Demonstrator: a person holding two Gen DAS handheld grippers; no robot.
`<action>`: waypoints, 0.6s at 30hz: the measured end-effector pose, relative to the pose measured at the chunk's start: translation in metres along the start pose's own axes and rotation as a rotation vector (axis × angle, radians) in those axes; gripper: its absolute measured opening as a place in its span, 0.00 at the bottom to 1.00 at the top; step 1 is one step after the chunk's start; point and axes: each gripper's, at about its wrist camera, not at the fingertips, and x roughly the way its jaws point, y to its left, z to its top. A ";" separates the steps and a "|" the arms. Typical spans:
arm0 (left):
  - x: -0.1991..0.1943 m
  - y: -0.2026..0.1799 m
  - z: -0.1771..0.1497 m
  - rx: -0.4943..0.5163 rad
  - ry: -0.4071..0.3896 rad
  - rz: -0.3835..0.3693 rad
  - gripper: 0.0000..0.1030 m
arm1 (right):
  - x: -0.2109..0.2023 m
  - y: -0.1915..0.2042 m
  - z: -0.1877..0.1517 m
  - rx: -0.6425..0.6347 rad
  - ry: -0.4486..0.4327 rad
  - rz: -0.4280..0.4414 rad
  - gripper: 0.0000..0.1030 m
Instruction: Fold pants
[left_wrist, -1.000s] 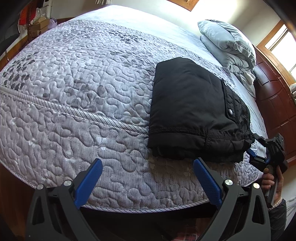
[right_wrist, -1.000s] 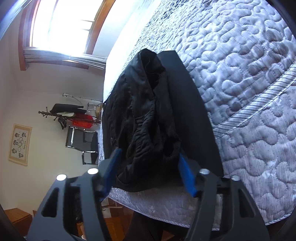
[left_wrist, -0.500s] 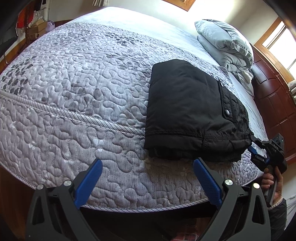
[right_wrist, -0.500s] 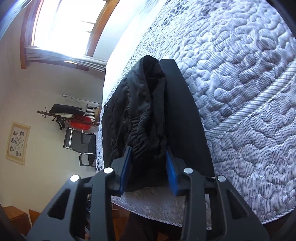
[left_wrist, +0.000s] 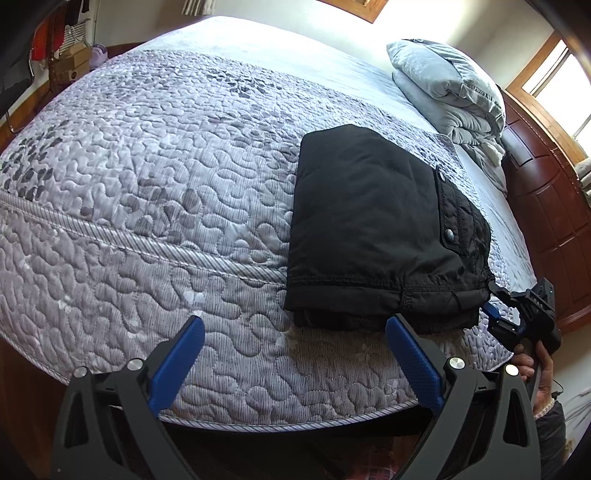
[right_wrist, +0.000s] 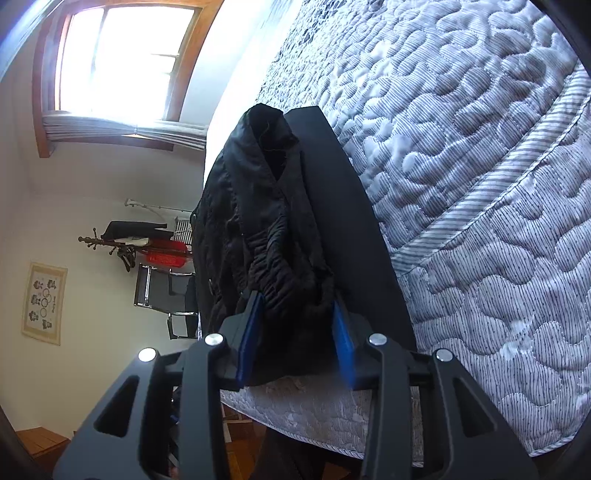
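Black pants (left_wrist: 373, 221) lie folded into a compact rectangle on the quilted bedspread (left_wrist: 147, 184), near the bed edge closest to the person, with the gathered waistband end toward the right gripper (right_wrist: 297, 325). In the right wrist view, both blue pads are pressed into the bunched elastic waistband; jaws partly closed, fabric filling the gap, so this reads as a grip on the pants. Left gripper (left_wrist: 295, 354) hovers over bare quilt just short of the bundle's near corner, jaws spread wide, nothing between them. Handling judgement: fabric looks padded and quilted at the pocket side, soft, thick, light to moderate in weight, not fragile; the smooth shell may slide on itself, so stacked layers could shift if lifted by 1 corner only. Best holds appear to be the thick waistband and the stitched hem edge (left_wrist: 351, 282), taken with 2 grippers apart. A folded grey duvet (left_wrist: 447, 85) sits well apart.
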 end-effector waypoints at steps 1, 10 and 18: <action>-0.001 -0.001 0.001 0.006 -0.004 0.001 0.96 | 0.001 -0.002 -0.001 0.005 0.000 0.003 0.35; -0.013 -0.019 0.016 0.077 -0.033 0.001 0.96 | -0.026 0.015 -0.001 -0.038 -0.053 0.022 0.66; -0.011 -0.007 0.042 -0.014 0.028 -0.143 0.96 | -0.077 0.031 0.014 -0.130 -0.102 -0.037 0.80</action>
